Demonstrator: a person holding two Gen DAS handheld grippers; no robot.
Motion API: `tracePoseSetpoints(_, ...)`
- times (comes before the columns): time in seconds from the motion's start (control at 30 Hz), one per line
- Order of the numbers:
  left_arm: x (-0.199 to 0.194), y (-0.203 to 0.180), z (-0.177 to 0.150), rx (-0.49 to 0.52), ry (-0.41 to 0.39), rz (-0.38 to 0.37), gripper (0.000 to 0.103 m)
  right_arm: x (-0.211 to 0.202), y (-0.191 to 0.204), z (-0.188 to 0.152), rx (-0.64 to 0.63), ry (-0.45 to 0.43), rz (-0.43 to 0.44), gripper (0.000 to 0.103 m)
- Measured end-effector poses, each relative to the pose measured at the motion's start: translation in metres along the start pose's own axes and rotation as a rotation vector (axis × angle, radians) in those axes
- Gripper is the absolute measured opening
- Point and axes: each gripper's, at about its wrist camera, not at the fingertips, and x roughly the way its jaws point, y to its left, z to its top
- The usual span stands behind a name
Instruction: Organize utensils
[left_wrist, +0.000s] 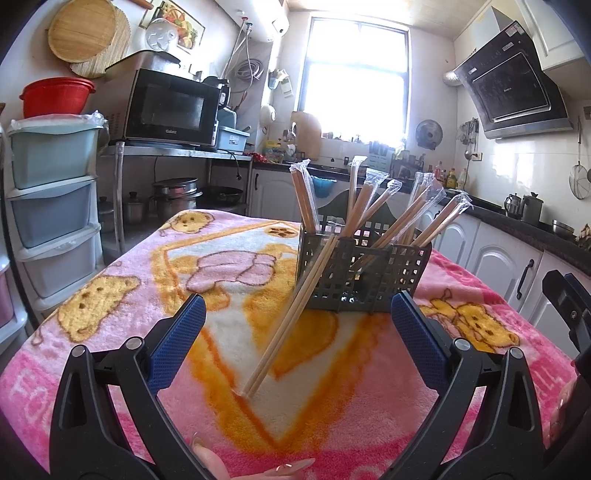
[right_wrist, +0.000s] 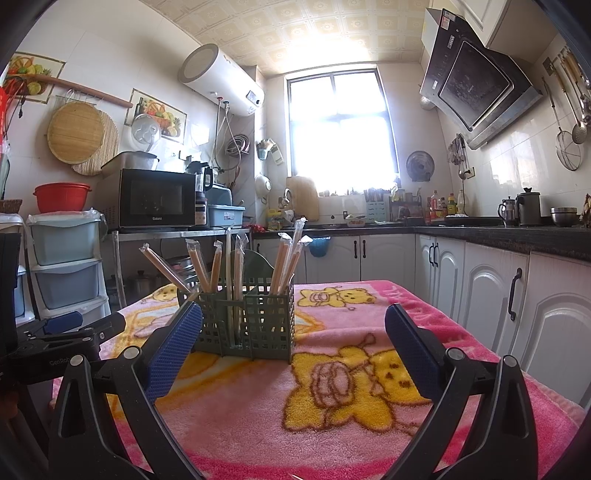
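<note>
Your left gripper has its jaws spread wide and empty, and the one stray pair of wrapped chopsticks lies right in the gap between them. Their long axis runs away from you and to the right: the near tips rest on the blanket just inside the jaws, slightly left of centre, and the far ends lean up against the front wall of the green utensil basket. They are tilted, not flat. To my eye this pair is the last thing left outside, so the next grasp probably falls to this hand.

Your right gripper is also wide open and holds nothing. The utensil basket stands ahead of it and toward its left finger, near but not touching; the leaning pair is barely visible from that side. The left gripper is clearly the nearer.

The other wrapped chopstick pairs stand upright or fanned out in the basket's compartments; which compartment has room I cannot tell.

Everything sits on a pink bear-print fleece blanket, soft enough that the tips may sink or slip. Beyond is a kitchen, with a microwave far left and a bright window straight ahead.
</note>
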Motion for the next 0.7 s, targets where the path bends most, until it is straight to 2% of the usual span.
tracePoseSetpoints(0.2,0.000,-0.003,-0.001,0.003,0.000,-0.016,0.093,0.001,-0.003,0.000,0.003,0.007,-0.003,0.097)
tracePoseSetpoints(0.5,0.009,-0.002,-0.001,-0.005,0.042,-0.010,0.093,0.009,-0.007,0.000,0.010,0.038,-0.007,0.097)
tracePoseSetpoints(0.6,0.015,0.011,0.007,-0.041,0.106,0.013,0.093,0.020,-0.019,0.006,0.053,0.084,-0.010,0.097)
tracePoseSetpoints(0.7,0.040,0.047,0.032,-0.045,0.226,0.088,0.093,0.056,-0.054,0.021,0.094,0.212,-0.093,0.097)
